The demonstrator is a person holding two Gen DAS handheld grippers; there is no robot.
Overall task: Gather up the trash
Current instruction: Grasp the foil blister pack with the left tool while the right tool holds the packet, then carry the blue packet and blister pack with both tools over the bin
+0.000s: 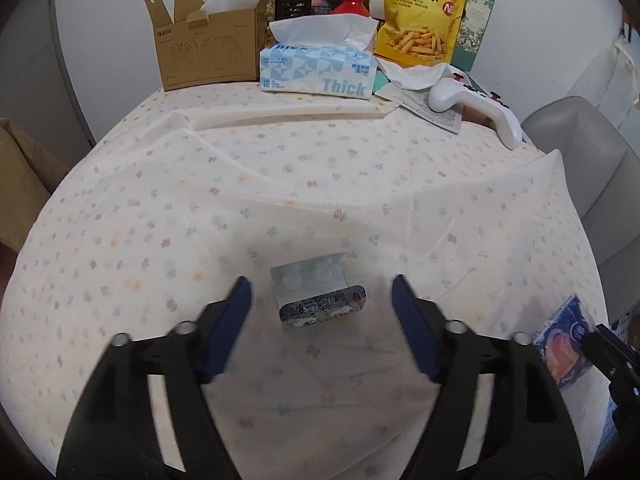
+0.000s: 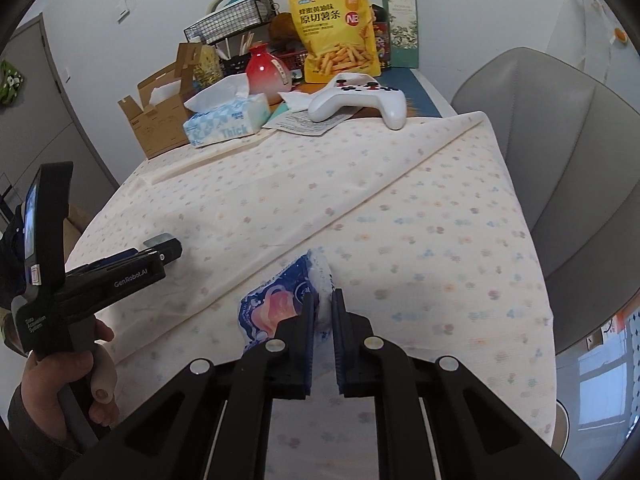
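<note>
The left gripper (image 1: pixel 322 292) hangs over the near part of the desk (image 1: pixel 360 168) with its blue-padded jaws apart, and the crumpled silver foil wrapper (image 1: pixel 316 294) lies flat on the flowered cloth right between them, not yet touched by either pad. The wrapper sits just ahead of the fingertips, its long axis running roughly across the gap from left to right, so my read is that a short drop and a squeeze is all the coming move asks. Off to the right, the right gripper (image 2: pixel 324 308) has its jaws drawn together on the blue and pink printed plastic packet (image 2: pixel 280 304), pinching its white right-hand edge at the near right of the desk; that piece looks secured. The left one is clearly the nearer to the foil. In the right wrist view the foil is almost wholly hidden behind the left gripper's fingers, only a grey corner showing. Whether the held packet is lifted clear of the cloth I can't tell, and no bin or bag for the trash is plainly in sight.
</note>
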